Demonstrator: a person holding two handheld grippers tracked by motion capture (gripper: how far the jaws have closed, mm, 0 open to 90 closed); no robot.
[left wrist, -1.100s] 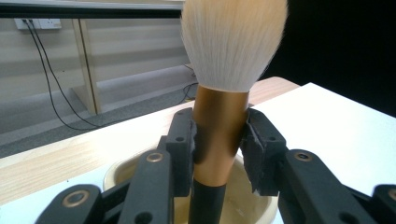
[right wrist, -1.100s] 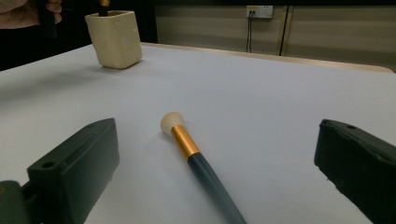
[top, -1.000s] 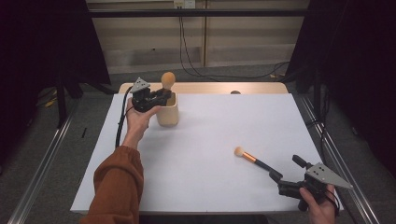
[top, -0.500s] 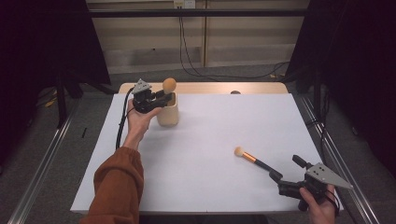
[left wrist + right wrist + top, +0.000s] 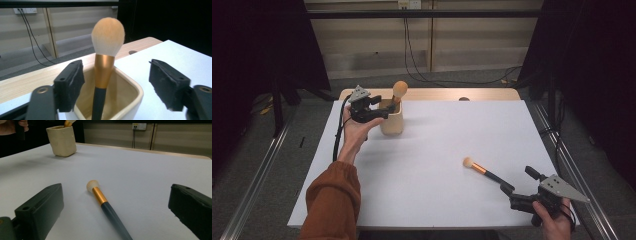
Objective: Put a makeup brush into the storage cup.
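White-topped desk (image 5: 422,165) with bare wooden strip (image 5: 492,94) along far edge, small dark hole (image 5: 464,99) in that strip, black cables (image 5: 409,50) hanging down pale wall panels, wall socket (image 5: 408,4) above, metal rails on grey floor (image 5: 257,170)

- Small brush (image 5: 106,206) lies on the white table (image 5: 150,175) between the right gripper (image 5: 116,212)'s wide-apart jaws, untouched
- Cream cup (image 5: 62,140) stands far off, upper left
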